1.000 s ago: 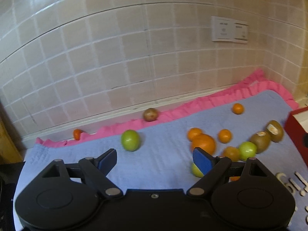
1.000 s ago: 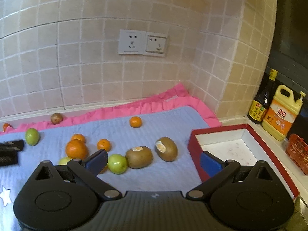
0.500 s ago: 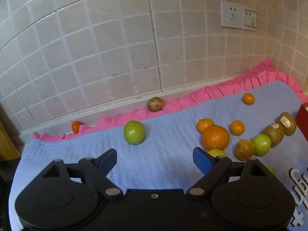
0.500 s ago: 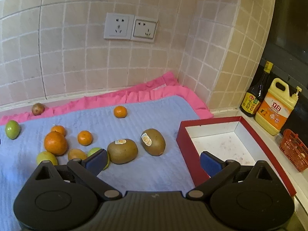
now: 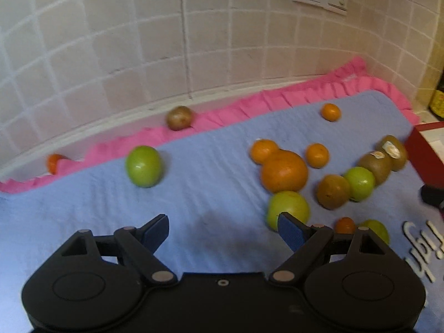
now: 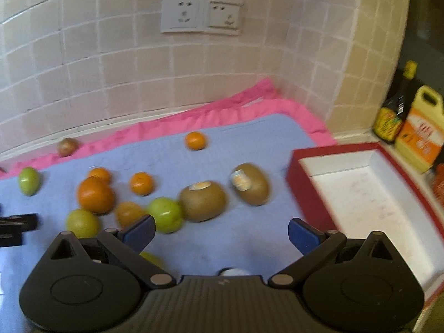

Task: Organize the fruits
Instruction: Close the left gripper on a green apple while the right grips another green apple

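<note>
Fruits lie scattered on a blue mat with a pink frill. In the left wrist view I see a large orange, a lone green apple, another green apple by the right fingertip, and two kiwis. My left gripper is open and empty above the mat. In the right wrist view two kiwis lie just ahead of my open, empty right gripper. A red box with a white inside stands at the right.
Tiled walls with two sockets close the back and right. A dark bottle and a yellow jug stand behind the box. A brown fruit and a small orange lie on the frill.
Both grippers have moved forward and lower toward the fruit, which looks larger now. Both stay open and empty. No fruit has moved.
</note>
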Available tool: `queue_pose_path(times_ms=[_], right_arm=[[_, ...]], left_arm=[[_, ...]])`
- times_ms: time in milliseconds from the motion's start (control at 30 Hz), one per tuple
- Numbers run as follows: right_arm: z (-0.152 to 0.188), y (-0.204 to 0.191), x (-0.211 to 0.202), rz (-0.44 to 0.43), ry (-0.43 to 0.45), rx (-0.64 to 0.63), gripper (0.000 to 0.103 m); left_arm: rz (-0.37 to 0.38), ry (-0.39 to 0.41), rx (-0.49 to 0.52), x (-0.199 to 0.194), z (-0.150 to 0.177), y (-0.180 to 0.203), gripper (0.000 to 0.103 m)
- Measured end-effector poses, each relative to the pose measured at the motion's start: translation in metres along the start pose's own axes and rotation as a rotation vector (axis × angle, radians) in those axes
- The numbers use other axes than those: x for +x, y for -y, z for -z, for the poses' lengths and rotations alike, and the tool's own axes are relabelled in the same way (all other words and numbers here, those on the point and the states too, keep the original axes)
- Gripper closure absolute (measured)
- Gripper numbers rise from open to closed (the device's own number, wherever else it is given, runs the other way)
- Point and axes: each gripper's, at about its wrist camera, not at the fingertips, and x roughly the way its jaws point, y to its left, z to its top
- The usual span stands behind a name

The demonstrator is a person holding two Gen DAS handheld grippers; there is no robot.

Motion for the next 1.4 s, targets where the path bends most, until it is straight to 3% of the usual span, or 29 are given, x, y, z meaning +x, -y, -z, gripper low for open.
queue_pose_path(times_ms=[300, 500, 600, 933, 1067, 1167, 1400], right_arm=[[0.017, -0.042, 0.021, -0.095, -0.104, -0.048, 0.002], [0.025, -0.051, 0.032, -0.088, -0.119, -0.073, 0.005], [0.03, -0.049, 0.043, -0.1, -0.143, -0.064, 0.011], [0.032, -0.041, 0.06, -0.12, -0.152, -0.014, 0.018], [0.033, -0.04, 0.065, -0.168, -0.166, 0.005, 0.037], [0.034, -0.041, 0.062, -0.21, -0.158, 0.014, 0.051], [0.037, -0.023, 0.051, -0.284, -0.119, 0.065, 0.051]], left_arm=[[0.148, -0.009, 0.007, 0.015, -0.009, 0.0, 0.002], [0.218, -0.016, 0.052, 0.026, -0.011, 0.014, 0.002], [0.273, -0.054, 0.048, 0.041, -0.01, 0.018, 0.014], [0.258, -0.124, 0.064, 0.077, -0.007, 0.033, 0.032], [0.27, -0.114, 0.071, 0.076, -0.008, 0.037, 0.045], [0.252, -0.106, 0.081, 0.073, -0.008, 0.041, 0.046], [0.228, -0.088, 0.078, 0.052, -0.002, 0.041, 0.046]])
